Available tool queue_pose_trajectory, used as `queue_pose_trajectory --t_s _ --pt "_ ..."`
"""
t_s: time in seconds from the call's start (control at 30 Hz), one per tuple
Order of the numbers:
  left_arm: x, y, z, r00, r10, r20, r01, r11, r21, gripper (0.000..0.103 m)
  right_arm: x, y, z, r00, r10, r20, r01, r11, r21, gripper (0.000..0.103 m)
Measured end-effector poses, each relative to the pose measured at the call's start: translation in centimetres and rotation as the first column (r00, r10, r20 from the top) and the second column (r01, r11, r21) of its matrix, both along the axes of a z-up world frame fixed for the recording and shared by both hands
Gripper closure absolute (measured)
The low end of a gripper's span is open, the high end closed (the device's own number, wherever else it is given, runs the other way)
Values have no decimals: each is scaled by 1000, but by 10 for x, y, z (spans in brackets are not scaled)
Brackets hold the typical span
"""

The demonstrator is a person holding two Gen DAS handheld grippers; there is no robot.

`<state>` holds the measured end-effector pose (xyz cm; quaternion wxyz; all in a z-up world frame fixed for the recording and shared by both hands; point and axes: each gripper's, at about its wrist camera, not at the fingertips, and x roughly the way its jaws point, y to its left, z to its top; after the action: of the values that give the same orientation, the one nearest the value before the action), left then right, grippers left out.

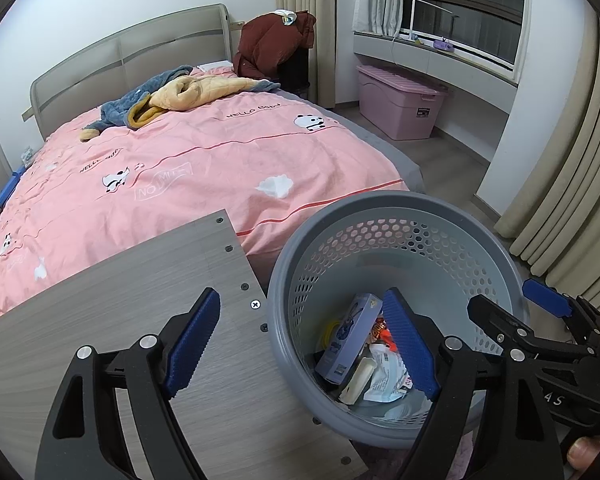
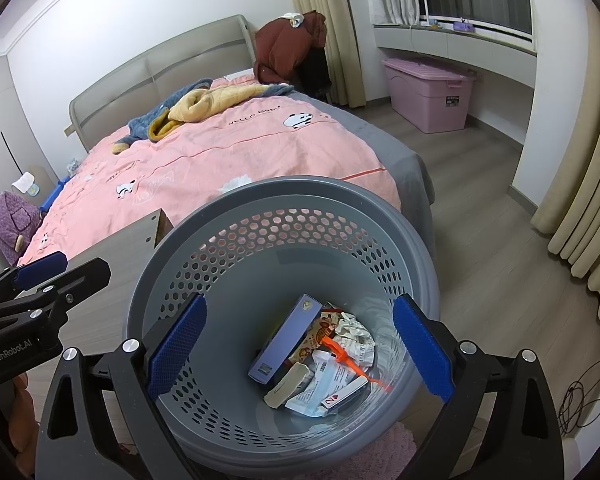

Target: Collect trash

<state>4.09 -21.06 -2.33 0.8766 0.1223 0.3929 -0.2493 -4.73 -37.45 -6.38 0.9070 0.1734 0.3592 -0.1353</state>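
A grey perforated basket (image 1: 496, 248) (image 2: 260, 192) stands on the floor beside a wooden table. It holds trash: a lilac box (image 1: 346, 340) (image 2: 286, 338), a cream bar (image 2: 288, 390), crumpled paper (image 2: 354, 332), an orange plastic piece (image 2: 346, 362) and a playing card (image 2: 336, 400). My left gripper (image 1: 300, 344) is open and empty, one finger over the table, the other over the basket. My right gripper (image 2: 300, 348) is open and empty above the basket. The right gripper also shows in the left wrist view (image 1: 516, 308), and the left gripper in the right wrist view (image 2: 60, 266).
The wooden table (image 1: 100, 320) lies left of the basket. A bed with a pink cover (image 1: 188, 168) and bundled clothes (image 1: 172, 96) lies behind. A pink storage box (image 1: 400, 100) stands under the window. Curtains (image 1: 572, 184) hang at right. A cable (image 2: 580, 400) lies on the floor.
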Motion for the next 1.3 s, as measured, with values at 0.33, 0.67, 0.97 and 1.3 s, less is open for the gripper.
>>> queue_pose_trajectory --t_s 0.33,0.67,0.97,1.3 --pt "2 1 0 1000 15 -7 -15 1000 3 23 0 0 0 1000 0 -1 0 1000 -1 10" --pt "2 1 1 1000 18 -2 -18 1000 2 23 0 0 0 1000 1 -1 -1 1000 0 10" --pt "2 0 2 1000 18 3 -18 1000 3 23 1 1 0 1000 1 -2 -1 1000 -2 10" --pt "2 0 2 1000 20 -6 -20 1000 2 23 1 2 0 1000 2 -2 -2 1000 -1 10"
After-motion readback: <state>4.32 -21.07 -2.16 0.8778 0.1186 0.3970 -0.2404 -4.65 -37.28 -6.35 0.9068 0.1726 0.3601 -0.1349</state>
